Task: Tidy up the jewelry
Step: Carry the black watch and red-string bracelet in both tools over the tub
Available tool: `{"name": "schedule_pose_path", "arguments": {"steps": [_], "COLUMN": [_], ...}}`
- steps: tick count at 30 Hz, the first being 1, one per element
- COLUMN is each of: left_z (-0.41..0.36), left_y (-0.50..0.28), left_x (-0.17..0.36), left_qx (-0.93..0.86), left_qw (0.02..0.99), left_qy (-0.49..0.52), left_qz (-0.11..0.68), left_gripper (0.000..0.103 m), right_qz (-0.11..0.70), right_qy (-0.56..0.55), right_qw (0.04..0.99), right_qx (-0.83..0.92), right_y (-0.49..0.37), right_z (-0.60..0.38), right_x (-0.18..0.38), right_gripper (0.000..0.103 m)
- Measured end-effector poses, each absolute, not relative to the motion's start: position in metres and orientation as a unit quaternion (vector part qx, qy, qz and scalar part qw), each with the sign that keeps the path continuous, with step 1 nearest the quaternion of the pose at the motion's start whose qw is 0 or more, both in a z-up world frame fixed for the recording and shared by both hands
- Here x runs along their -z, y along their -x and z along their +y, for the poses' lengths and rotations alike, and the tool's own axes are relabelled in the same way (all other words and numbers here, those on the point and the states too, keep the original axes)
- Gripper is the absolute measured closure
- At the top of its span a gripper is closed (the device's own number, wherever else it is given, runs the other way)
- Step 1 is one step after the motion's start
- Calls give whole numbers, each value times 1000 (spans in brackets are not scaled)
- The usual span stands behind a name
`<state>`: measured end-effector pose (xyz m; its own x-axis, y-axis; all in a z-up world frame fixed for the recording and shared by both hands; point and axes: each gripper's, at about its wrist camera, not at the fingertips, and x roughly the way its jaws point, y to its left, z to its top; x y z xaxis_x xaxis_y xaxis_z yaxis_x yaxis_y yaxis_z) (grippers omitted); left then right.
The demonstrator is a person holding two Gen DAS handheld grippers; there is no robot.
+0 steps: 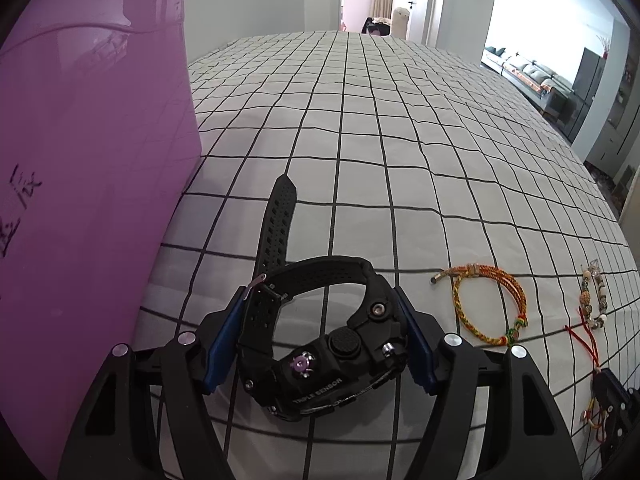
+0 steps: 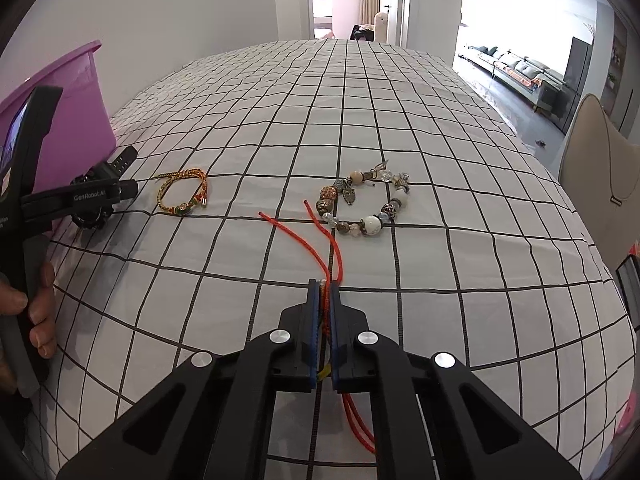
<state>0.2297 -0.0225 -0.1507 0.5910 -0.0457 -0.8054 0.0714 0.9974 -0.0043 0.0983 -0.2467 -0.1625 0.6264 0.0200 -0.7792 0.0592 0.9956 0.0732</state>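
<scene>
The left gripper (image 1: pixel 320 334) clamps its blue pads across the chunky black rubber-strapped watch (image 1: pixel 320 340), stiff and weighty, best gripped at the case, while the right gripper (image 2: pixel 324 312) pinches the limp, light red cord bracelet (image 2: pixel 320 240) trailing ahead.

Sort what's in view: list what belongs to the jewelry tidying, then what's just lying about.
Job: watch in left gripper; red cord in right gripper; braided bracelet; beaded bracelet; purple bin.

Lying about: beige chair; sofa.
</scene>
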Motion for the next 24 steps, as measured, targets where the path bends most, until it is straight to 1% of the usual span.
{"name": "schedule_pose_path", "arguments": {"steps": [24], "left_z": [-36], "left_y": [-176], "left_x": [133], "left_qx": [39], "left_qw": [896], "left_qy": [-41], "left_qz": [440], "left_gripper": [35], "right_qz": [421], "right_qy": [-61], "right_qw": [905], "right_qx": [-11], "right_y": [-72], "right_z": [-267], "right_x": [145], "right_gripper": [99]}}
